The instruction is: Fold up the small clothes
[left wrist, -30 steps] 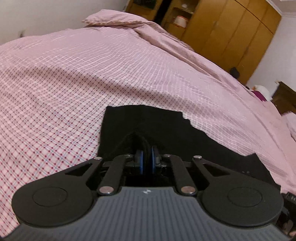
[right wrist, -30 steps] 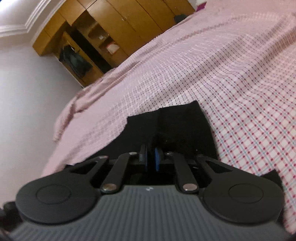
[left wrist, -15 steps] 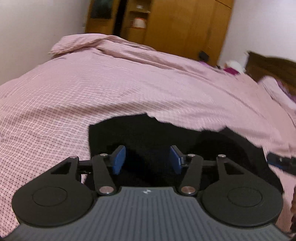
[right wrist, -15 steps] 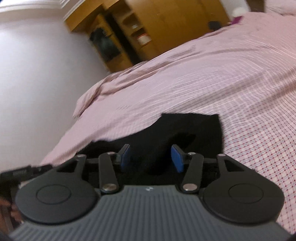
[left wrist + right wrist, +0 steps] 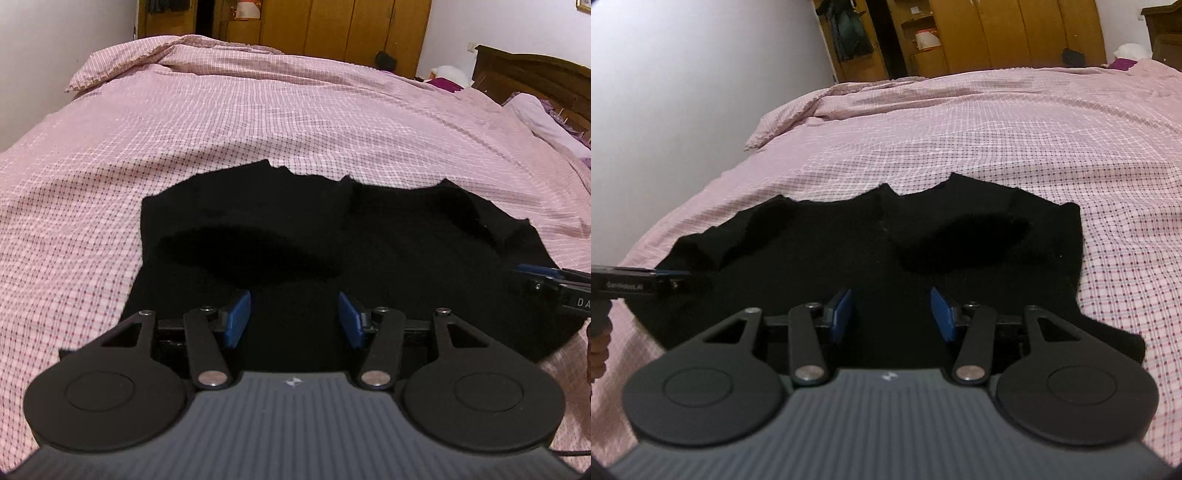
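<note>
Two tools (image 5: 294, 319) (image 5: 891, 314), one black garment (image 5: 369, 251)

Black garment (image 5: 332, 240), pink checked bedspread (image 5: 258, 122)

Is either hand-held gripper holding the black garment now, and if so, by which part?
Nothing is held. The left hand-held gripper and right hand-held gripper are both open above the black garment, which lies on the bed.
</note>
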The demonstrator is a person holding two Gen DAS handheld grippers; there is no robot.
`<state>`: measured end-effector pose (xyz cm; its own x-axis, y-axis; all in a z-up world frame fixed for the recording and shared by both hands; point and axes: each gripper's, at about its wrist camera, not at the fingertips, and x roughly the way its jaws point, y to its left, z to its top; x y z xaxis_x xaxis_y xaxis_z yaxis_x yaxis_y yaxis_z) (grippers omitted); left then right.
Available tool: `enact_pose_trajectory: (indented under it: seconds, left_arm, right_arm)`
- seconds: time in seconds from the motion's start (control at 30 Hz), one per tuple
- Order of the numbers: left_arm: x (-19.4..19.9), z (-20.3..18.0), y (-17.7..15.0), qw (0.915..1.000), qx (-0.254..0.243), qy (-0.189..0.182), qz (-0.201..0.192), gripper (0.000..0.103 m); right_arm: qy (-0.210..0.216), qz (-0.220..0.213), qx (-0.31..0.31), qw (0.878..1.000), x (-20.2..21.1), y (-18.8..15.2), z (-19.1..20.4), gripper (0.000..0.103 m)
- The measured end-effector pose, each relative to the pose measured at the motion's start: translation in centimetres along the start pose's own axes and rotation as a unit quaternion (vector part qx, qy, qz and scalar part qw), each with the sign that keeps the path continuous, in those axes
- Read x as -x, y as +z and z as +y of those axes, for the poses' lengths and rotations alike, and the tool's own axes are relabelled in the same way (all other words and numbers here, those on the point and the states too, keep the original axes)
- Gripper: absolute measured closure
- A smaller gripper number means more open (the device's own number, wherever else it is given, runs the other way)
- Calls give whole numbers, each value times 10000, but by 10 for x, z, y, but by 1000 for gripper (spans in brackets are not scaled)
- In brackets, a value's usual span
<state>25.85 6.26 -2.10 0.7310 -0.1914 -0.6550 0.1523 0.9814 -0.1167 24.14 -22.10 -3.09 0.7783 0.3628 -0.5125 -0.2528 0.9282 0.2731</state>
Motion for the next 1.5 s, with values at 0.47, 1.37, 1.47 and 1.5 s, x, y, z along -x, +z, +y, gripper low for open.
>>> enact_pose_trajectory:
  seconds: [0.47, 1.37, 1.47, 1.5]
  left_arm:
    - [-43, 20, 43, 9981, 291, 532, -96, 44]
    - [-4, 10, 54, 9931, 193, 1130, 248, 31]
    - [16, 0, 46, 9935, 172, 1108, 218, 23]
    - [22, -3, 43, 9938, 187, 1075, 214, 21]
  right_arm:
    - [-529, 5, -144, 9985, -40, 29, -18, 53]
    - [-876, -466, -746, 9923, 13, 39, -26, 40]
    - [-815, -535, -806, 9920, 42, 30, -22, 40]
    - [-814, -524, -784, 9922, 49, 27, -20, 40]
